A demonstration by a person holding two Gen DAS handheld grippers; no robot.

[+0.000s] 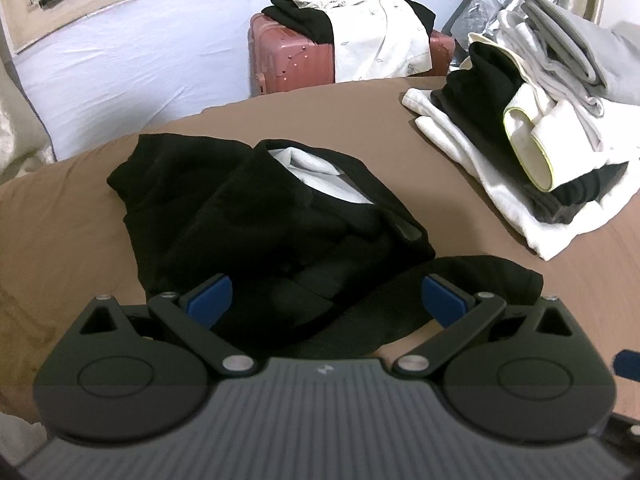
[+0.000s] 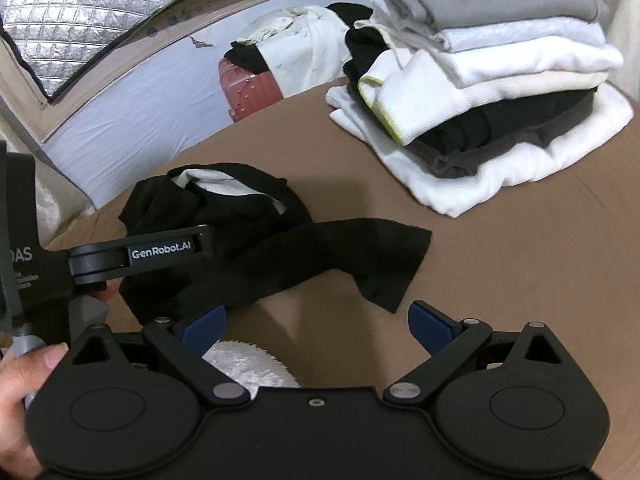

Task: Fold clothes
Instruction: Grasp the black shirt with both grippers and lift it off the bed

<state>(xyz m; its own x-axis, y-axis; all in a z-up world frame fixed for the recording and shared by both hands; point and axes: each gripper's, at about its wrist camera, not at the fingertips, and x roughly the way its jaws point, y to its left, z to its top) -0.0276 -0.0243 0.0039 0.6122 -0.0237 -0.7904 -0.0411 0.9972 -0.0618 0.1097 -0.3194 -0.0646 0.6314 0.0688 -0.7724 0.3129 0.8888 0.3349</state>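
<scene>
I held my left hand-held gripper (image 1: 326,300) spread wide and empty low in its frame, right over the near edge of the black garment (image 1: 256,216), I judge to pick a hem, while my right hand-held gripper (image 2: 316,326), equally wide and empty, hung at bottom centre just short of its loose strip. The garment lay crumpled mid-frame on the brown bed (image 2: 500,280), white lining showing, the folded stack (image 2: 492,100) upper right.

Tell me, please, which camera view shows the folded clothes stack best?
The right wrist view: the folded clothes stack shows its layers, grey on top, white at the bottom. The left wrist view shows it at the frame's right edge, cropped.
</scene>
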